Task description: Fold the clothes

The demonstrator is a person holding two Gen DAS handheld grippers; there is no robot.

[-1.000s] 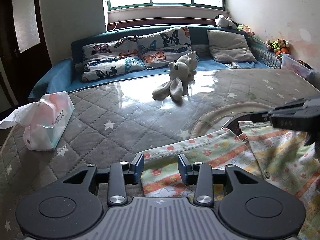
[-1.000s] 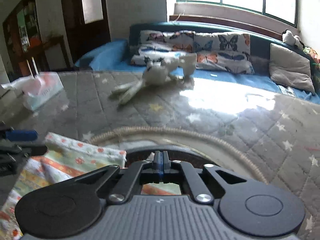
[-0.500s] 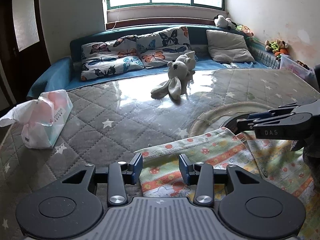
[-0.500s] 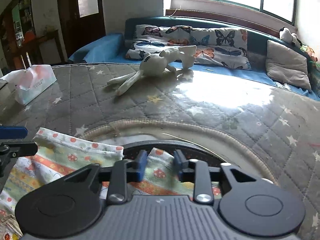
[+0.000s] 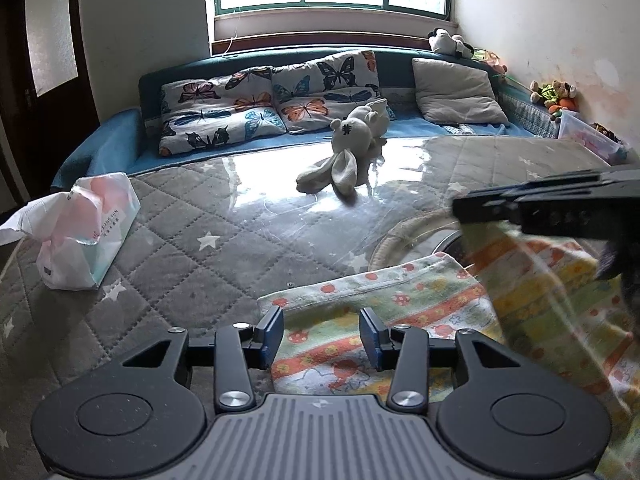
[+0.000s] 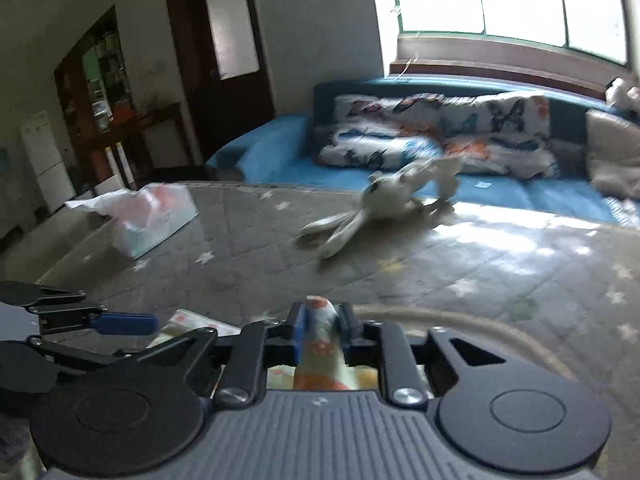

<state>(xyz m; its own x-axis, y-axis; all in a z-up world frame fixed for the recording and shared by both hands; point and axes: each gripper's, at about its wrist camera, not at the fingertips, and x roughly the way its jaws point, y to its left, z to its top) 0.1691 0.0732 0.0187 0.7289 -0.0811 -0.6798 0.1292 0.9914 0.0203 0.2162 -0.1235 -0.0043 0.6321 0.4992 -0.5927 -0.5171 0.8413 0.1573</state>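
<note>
The right gripper [image 6: 322, 330] pinches the striped, fruit-printed cotton garment [image 5: 400, 312], raising an edge for folding, while the left gripper [image 5: 321, 334] hovers open-fingered, empty, over its near-left part.

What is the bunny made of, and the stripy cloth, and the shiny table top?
The bunny looks like soft cream plush: floppy ears, limp body. The stripy cloth seems thin printed cotton, matte; it drapes and bunches in the right tongs. The table top looks like clear glossy plastic or glass over grey quilted fabric: window glare over the stitching.
</note>
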